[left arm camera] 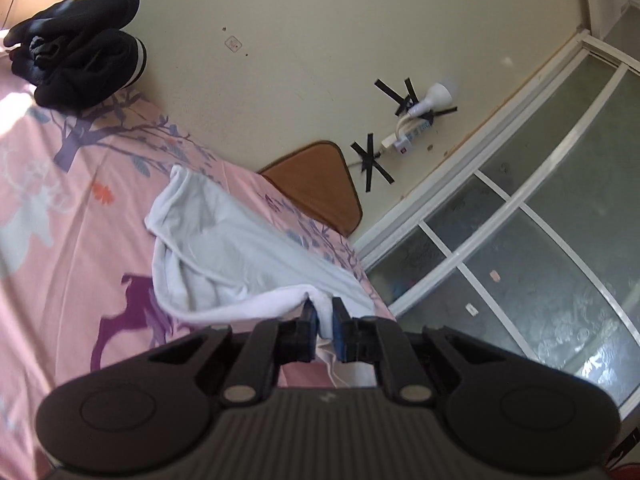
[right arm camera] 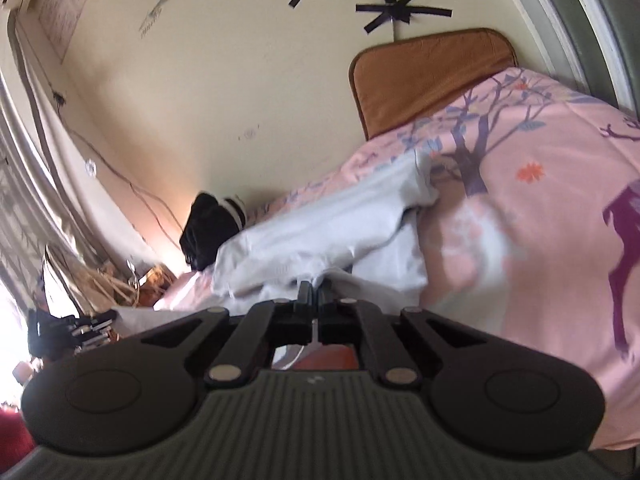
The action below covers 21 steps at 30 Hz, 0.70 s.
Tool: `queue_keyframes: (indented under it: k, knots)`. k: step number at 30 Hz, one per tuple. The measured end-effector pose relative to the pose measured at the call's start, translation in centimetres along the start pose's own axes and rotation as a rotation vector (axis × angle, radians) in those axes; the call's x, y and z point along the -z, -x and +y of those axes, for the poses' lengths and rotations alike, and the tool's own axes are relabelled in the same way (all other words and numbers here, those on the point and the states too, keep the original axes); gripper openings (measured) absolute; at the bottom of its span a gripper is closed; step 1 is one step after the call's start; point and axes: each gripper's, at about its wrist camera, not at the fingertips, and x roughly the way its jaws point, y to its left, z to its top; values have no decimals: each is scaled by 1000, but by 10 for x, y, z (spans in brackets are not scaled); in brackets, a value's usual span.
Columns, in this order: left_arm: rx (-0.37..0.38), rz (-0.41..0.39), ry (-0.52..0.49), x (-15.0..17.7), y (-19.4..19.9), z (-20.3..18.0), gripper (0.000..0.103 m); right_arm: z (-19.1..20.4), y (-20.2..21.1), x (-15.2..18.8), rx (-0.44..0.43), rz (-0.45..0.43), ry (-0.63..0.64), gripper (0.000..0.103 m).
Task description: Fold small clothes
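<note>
Both pinched on the near hem of a white garment (left arm camera: 240, 256), the left gripper (left arm camera: 323, 314) and right gripper (right arm camera: 315, 292) hold it partly raised off the pink bedspread (left arm camera: 72, 208), the fold apparently just beginning, while black clothes (left arm camera: 76, 48) sit bundled by the wall.

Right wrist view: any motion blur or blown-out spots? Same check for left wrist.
Right wrist view: white garment and pink bedsheet smeared by motion blur; window area at the lower left edge blown out; right gripper sharp. Left wrist view: mostly sharper, garment slightly soft; sunlit glare patch on the sheet at the left edge; strong fisheye bend on the window frame.
</note>
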Motion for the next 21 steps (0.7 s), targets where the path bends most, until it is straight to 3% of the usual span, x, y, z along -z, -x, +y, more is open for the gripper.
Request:
queue_keyframes:
  k: [6, 7, 8, 9, 10, 11, 12, 16, 18, 19, 20, 21]
  knots:
    - [-135, 0, 61, -74, -80, 39, 10, -24, -76, -74, 75, -91, -79, 5]
    - [-198, -7, 65, -84, -95, 47, 17, -31, -94, -85, 101, -101, -107, 6]
    - [-279, 2, 58, -91, -110, 50, 38, -36, -110, -92, 142, -115, -117, 9]
    - [-359, 11, 58, -95, -120, 54, 49, -39, -125, -98, 231, -134, -87, 24]
    - [-419, 15, 68, -95, -126, 60, 53, -39, -136, -100, 339, -136, -33, 55]
    - [-417, 22, 65, -93, -127, 64, 54, -38, -142, -101, 422, -136, 7, 60]
    - [-398, 28, 53, -90, -124, 69, 55, -34, -142, -97, 431, -156, 32, 59]
    - [-461, 33, 26, -76, -118, 79, 62, -1, -145, -74, 245, -134, 149, 57]
    - [-468, 60, 11, -70, -127, 80, 60, 18, -173, -61, 95, -36, 173, 55]
    - [-480, 74, -14, -67, -134, 78, 48, 27, -191, -54, 44, 27, 195, 50]
    - [-498, 87, -53, -63, -140, 75, 20, 39, -213, -45, -8, 109, 218, 47]
    - [-534, 100, -95, -60, -145, 73, 10, 44, -231, -38, -51, 181, 216, 41]
